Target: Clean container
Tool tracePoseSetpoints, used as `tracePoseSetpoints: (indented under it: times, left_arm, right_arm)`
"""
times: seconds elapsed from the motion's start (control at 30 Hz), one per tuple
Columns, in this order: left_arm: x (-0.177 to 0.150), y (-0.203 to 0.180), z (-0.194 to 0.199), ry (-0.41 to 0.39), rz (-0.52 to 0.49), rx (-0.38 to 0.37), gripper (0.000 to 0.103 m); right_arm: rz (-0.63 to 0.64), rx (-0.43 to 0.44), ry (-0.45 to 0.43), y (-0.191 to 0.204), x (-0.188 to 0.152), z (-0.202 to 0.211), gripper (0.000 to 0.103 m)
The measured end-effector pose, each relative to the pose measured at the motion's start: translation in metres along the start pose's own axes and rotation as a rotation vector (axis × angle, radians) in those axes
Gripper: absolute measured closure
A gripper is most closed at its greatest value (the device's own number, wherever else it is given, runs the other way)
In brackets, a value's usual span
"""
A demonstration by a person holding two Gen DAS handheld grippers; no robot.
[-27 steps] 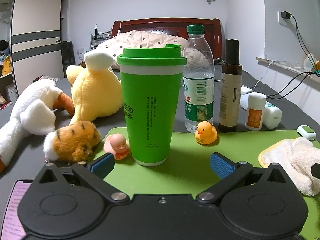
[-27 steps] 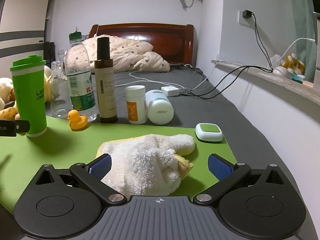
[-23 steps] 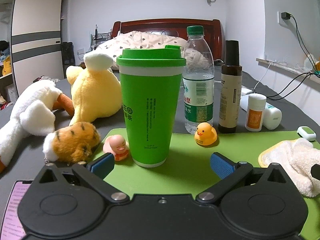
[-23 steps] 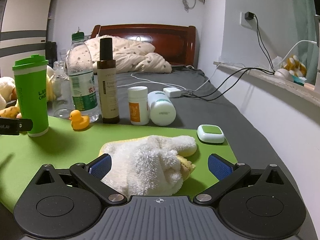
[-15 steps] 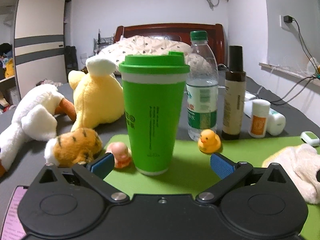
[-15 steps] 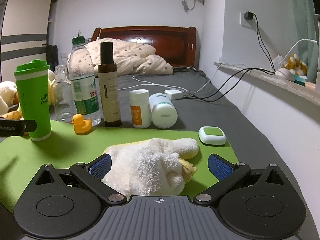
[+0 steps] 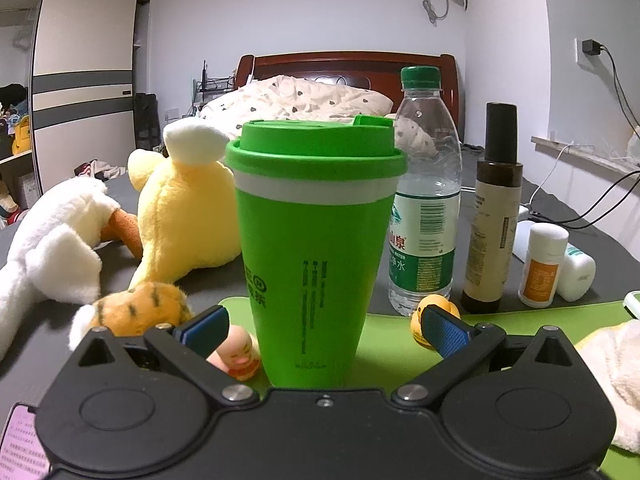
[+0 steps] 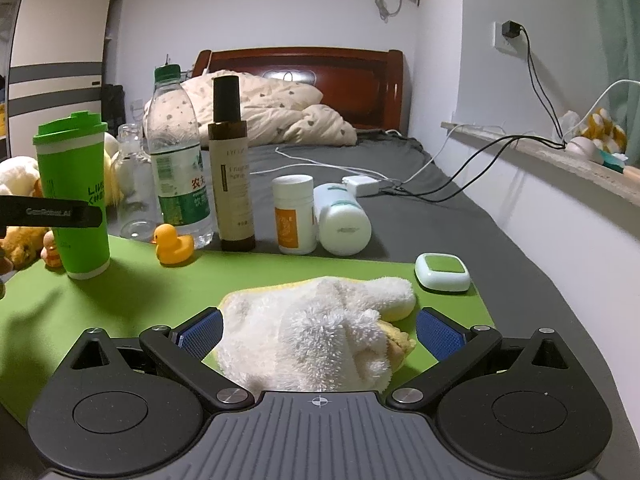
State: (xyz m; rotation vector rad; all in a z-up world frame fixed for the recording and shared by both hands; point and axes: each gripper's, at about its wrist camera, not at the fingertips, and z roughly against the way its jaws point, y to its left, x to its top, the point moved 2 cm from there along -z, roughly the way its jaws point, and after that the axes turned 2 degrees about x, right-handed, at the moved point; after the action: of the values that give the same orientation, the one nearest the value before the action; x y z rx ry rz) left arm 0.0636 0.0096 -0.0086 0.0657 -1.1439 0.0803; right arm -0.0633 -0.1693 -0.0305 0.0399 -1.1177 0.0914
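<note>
A green lidded cup (image 7: 316, 248) stands upright on a green mat (image 7: 384, 348). My left gripper (image 7: 322, 330) is open, its blue pads on either side of the cup's lower part with gaps showing. The same cup (image 8: 74, 196) appears at the left in the right wrist view, with a left finger (image 8: 52, 211) crossing in front of it. A fluffy white and yellow cloth (image 8: 316, 332) lies crumpled on the mat (image 8: 120, 300). My right gripper (image 8: 318, 332) is open around the cloth, pads not pressing it.
Behind the cup stand a water bottle (image 7: 426, 216), a dark spray bottle (image 7: 494, 212) and white pill bottles (image 7: 542, 266). Plush toys (image 7: 176, 216), a rubber duck (image 8: 172, 244), a small pink figure (image 7: 236, 354) and a green-topped white box (image 8: 442, 272) lie around.
My left gripper has moved forward, so the green cup now sits between its fingers. My right gripper has crept forward over the cloth. Both stayed open.
</note>
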Motion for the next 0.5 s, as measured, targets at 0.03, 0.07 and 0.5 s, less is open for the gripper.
tracePoseSetpoints:
  times: [0.03, 0.07, 0.5]
  left_arm:
    - [0.0002, 0.0, -0.0015, -0.001, 0.0, -0.003, 0.0]
    - [0.001, 0.0001, -0.0033, -0.004, 0.002, -0.006, 0.0]
    - [0.0036, 0.0025, -0.0083, -0.088, 0.026, -0.006, 0.0]
  right_arm:
    - [0.0, 0.001, 0.0, 0.0001, 0.0003, -0.0001, 0.0]
    - [-0.001, 0.001, 0.0, 0.0001, 0.0007, -0.0001, 0.0]
    - [0.02, -0.001, 0.015, 0.0023, 0.0004, -0.0091, 0.0]
